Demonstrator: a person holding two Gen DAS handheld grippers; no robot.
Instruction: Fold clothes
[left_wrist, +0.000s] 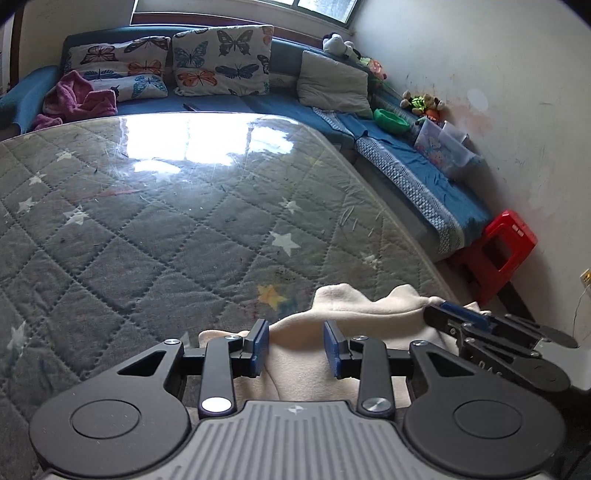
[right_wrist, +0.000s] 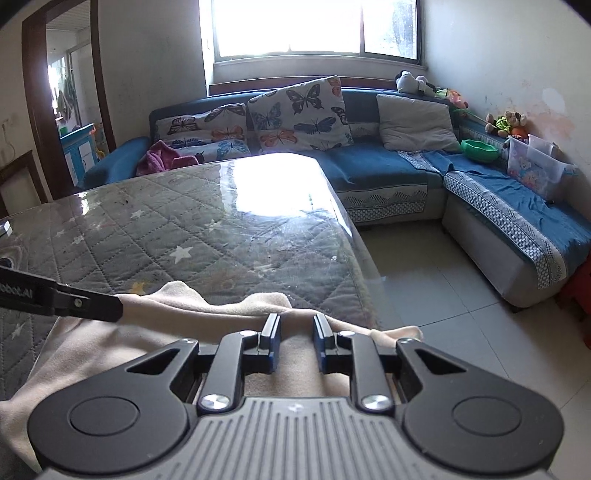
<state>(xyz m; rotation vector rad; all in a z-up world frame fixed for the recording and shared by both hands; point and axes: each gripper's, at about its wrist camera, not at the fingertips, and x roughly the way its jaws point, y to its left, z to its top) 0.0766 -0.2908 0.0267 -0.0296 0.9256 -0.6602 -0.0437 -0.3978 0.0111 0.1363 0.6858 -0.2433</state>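
Quilted, star-patterned table (left_wrist: 155, 229) under glass; at its near corner lies a cream fleece garment (left_wrist: 354, 306), rumpled, its length along the near edge. Left gripper (left_wrist: 295, 349) and right gripper (right_wrist: 294, 341) hover above it, jaws parted, empty.

1. The left gripper (left_wrist: 295, 349) is showing matte black linkage arms, blue pads on its fingers (left_wrist: 259, 343), and silver screw heads at the pivots.
2. A grey ribbed housing is sitting between two round black discs.
3. The right gripper (right_wrist: 295, 341) is wearing the same black, blue and grey parts, with white lettering running along its side.
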